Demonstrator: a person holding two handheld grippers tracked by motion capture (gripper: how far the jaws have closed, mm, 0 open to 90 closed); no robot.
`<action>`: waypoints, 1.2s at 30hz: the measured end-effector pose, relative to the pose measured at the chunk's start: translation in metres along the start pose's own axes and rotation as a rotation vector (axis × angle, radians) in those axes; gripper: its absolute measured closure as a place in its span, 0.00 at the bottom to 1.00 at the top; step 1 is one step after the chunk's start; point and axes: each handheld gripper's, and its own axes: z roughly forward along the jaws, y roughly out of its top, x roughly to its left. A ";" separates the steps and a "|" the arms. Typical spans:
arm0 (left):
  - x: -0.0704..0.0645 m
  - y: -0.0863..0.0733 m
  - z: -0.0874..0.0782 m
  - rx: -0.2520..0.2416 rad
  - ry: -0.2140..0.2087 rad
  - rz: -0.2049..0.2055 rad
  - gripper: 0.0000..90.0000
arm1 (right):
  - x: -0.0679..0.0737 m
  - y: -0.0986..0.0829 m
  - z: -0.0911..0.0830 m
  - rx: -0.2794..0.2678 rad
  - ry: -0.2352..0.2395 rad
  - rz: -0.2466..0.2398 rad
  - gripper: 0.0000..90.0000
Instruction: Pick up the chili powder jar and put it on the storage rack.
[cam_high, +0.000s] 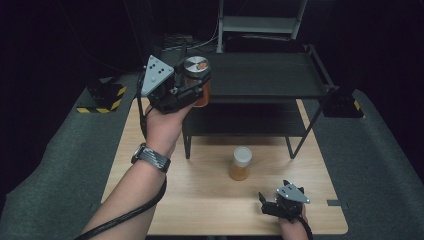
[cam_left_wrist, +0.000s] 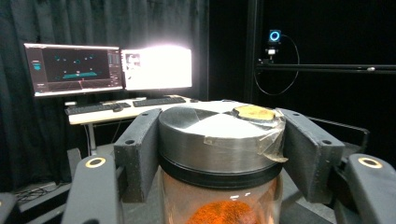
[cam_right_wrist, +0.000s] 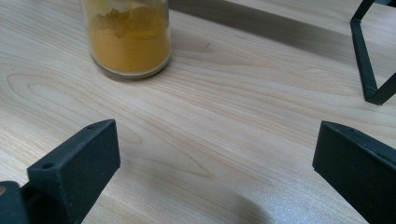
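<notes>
Bare worktop (cam_high: 200, 200) lies open between the right tongs (cam_high: 274, 204) and the yellow jar (cam_high: 240, 163); behind it the black shelf rack (cam_high: 265, 80) blocks passage.

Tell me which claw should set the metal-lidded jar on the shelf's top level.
Left. The left claw is already shut on the jar, held up beside the shelf top. The right claw sits open and low on the table, near the yellow jar.
</notes>
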 end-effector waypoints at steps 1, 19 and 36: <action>0.000 0.001 0.003 -0.001 0.003 -0.004 0.39 | 0.000 0.000 0.000 0.000 0.000 -0.002 0.00; -0.001 0.001 0.050 0.010 0.056 -0.009 0.39 | -0.003 -0.002 -0.001 -0.012 0.011 0.011 0.00; -0.001 -0.011 0.068 0.022 0.071 -0.025 0.39 | -0.004 -0.004 -0.002 -0.023 0.016 0.010 0.00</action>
